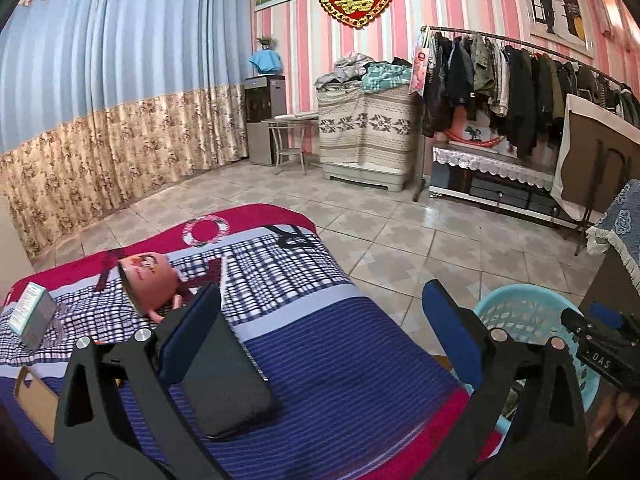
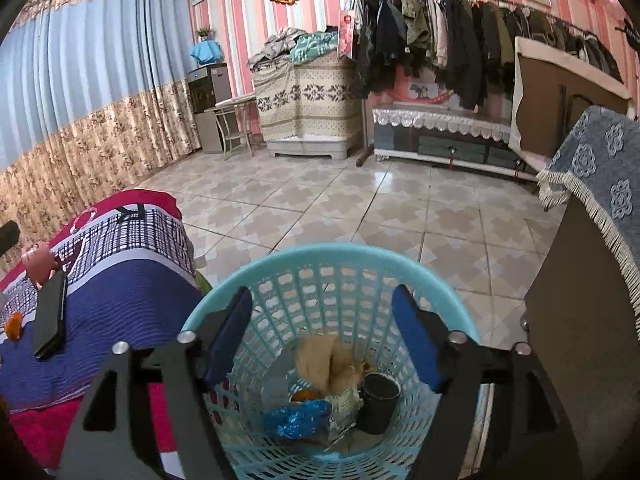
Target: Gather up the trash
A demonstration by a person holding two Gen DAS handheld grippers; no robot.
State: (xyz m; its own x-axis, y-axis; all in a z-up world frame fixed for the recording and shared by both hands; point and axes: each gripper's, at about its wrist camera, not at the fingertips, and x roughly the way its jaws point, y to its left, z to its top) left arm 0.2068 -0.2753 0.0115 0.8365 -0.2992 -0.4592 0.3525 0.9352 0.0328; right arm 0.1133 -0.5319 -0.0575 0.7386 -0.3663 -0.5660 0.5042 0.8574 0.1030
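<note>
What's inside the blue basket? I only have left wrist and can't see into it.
Observer: Trash lies at the bottom of the basket: a crumpled blue plastic bag, a black cup and brown paper.
Operator: Right claw holding anything?
Observer: No. The right claw is open and empty, over the basket's mouth.
Operator: Anything on the bed I can't see?
Observer: A small orange item lies on the bedspread beside the black phone. I can't tell what it is.
</note>
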